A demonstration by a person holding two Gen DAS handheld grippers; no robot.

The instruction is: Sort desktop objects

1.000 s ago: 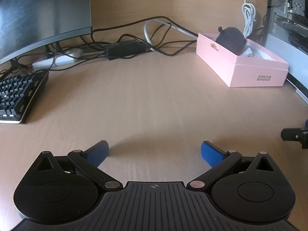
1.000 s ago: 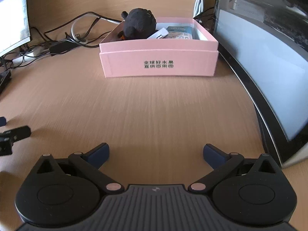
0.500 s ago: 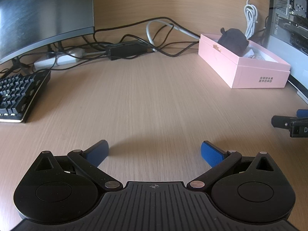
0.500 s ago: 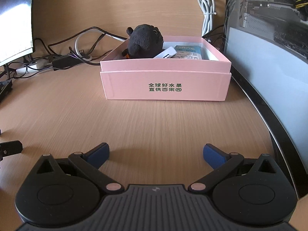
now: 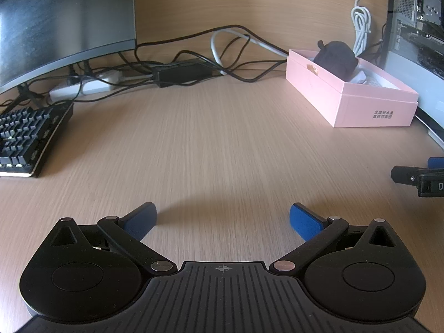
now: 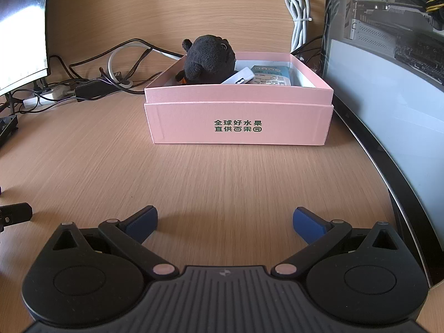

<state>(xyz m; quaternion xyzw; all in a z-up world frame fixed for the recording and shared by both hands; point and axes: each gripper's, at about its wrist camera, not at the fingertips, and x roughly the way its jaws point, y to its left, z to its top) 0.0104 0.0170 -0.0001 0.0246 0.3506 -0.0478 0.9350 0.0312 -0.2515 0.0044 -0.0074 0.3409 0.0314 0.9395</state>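
A pink box [image 6: 238, 123] with green lettering stands on the wooden desk straight ahead of my right gripper [image 6: 225, 220], which is open and holds nothing. Inside it sit a black plush toy [image 6: 209, 61], a white flat device [image 6: 240, 76] and a teal packet [image 6: 270, 75]. In the left wrist view the same pink box [image 5: 352, 100] is at the far right with the plush toy [image 5: 337, 59] in it. My left gripper [image 5: 223, 219] is open over bare desk, empty. The right gripper [image 5: 419, 176] shows at that view's right edge.
A monitor [image 5: 61, 19] and a black keyboard [image 5: 25, 138] are at the left. Tangled cables, a power strip [image 5: 83, 87] and a black adapter [image 5: 180, 73] lie along the back wall. A computer case [image 6: 388, 63] stands right of the box. A coiled white cable [image 6: 298, 19] hangs on the wall.
Both grippers have drawn back and risen a little, so the pink box looks farther from the right gripper. Both stay open and empty.
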